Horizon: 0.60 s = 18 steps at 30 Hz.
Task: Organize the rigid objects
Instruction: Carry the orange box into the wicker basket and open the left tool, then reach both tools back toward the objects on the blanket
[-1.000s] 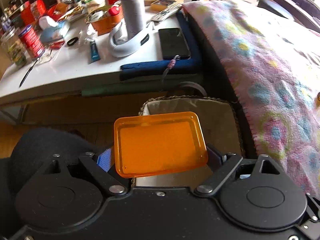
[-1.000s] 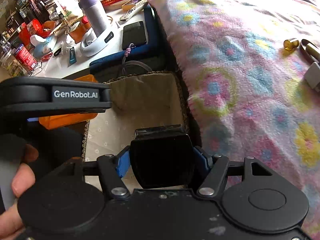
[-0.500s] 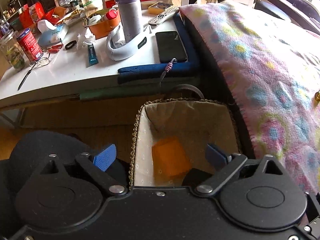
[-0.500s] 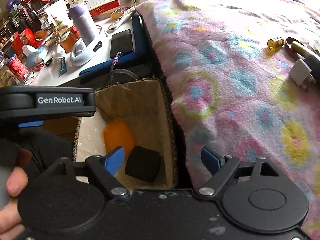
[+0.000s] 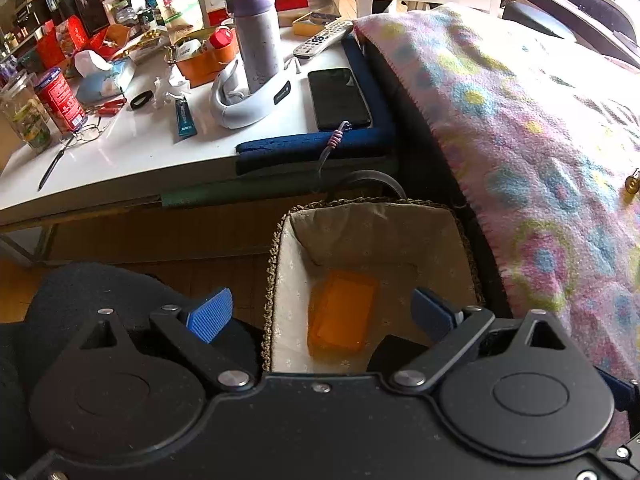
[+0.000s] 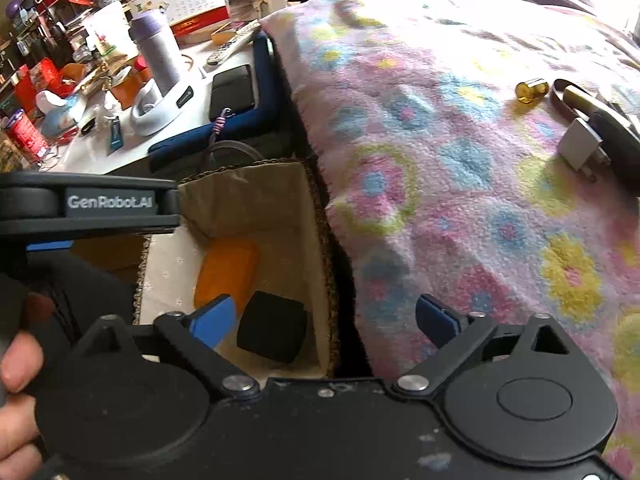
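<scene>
An orange plastic lid (image 5: 342, 312) lies flat on the bottom of a fabric-lined woven basket (image 5: 280, 256) on the floor. A black box (image 6: 272, 332) lies beside it in the basket (image 6: 320, 240); the orange lid (image 6: 228, 268) shows there too. My left gripper (image 5: 320, 314) is open and empty above the basket's near edge. My right gripper (image 6: 326, 322) is open and empty above the basket's right rim. On the blanket at the right lie a small amber bottle (image 6: 530, 90), a white plug adapter (image 6: 578, 146) and a dark object (image 6: 612, 136).
A pink patterned blanket (image 6: 460, 160) covers the couch right of the basket. Behind it is a cluttered white table (image 5: 132, 148) with a purple-capped flask (image 5: 256, 36), a phone (image 5: 338, 98), a remote (image 5: 324, 38) and a red can (image 5: 60, 98). My left gripper's body (image 6: 88, 204) crosses the right wrist view.
Both grippers opened. The orange lid dropped from the left gripper and the black box from the right gripper into the basket. Both grippers have since risen slightly.
</scene>
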Available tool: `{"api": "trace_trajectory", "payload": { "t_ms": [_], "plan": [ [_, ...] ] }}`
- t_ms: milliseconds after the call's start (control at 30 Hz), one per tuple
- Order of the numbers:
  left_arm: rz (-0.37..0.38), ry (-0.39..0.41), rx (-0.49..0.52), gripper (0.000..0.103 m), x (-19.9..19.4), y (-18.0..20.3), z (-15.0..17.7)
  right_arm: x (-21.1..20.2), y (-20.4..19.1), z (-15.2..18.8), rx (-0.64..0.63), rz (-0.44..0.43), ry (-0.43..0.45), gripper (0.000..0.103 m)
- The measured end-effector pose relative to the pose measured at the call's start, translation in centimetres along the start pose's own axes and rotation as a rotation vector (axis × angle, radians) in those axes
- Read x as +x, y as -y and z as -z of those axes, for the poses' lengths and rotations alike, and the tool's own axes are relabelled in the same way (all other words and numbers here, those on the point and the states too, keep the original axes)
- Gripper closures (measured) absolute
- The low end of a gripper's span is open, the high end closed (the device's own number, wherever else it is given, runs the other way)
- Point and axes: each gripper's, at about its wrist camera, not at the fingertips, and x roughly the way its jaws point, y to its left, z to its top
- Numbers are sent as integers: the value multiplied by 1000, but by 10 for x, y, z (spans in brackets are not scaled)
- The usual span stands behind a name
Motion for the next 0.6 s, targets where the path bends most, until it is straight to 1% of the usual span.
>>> {"api": "trace_trajectory", "payload": {
  "t_ms": [167, 433, 500, 600],
  "plan": [
    [1, -6, -16, 9, 1, -3, -1, 1, -4, 4, -17, 31, 18, 0],
    [-8, -7, -22, 9, 0, -4, 1, -1, 0, 5, -8, 22, 39, 0],
    [-18, -14, -23, 9, 2, -3, 1, -2, 4, 4, -3, 24, 40, 0],
    [-13, -19, -20, 9, 2, -2, 1, -6, 14, 0, 7, 23, 57, 0]
  ]
}}
